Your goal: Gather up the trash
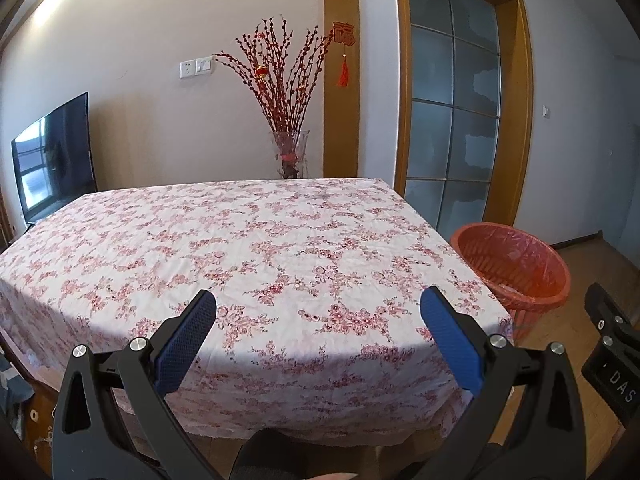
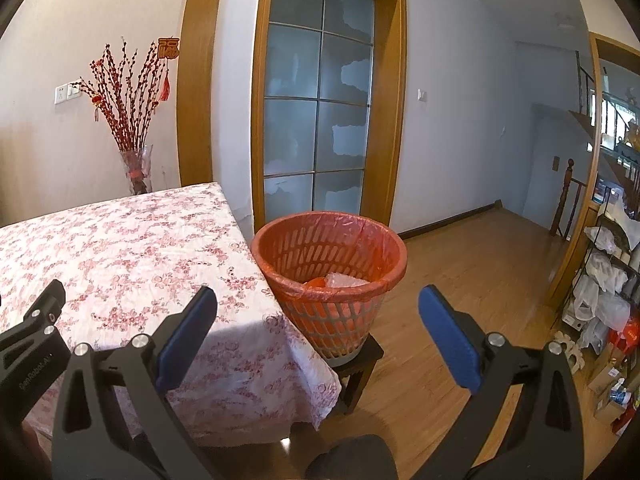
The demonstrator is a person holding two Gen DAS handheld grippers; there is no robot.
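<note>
While both claws gape empty, trash (image 2: 340, 280) lies in the basket (image 2: 280, 280)

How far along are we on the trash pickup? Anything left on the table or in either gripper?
It looks close to done. The floral tablecloth shows no loose trash in either view, and the orange bin beside the table holds some items, including something clear. Nothing is in hand: the left gripper and right gripper are both open and empty. As for what is left, no trash is visible; the bin's bottom is partly hidden.
</note>
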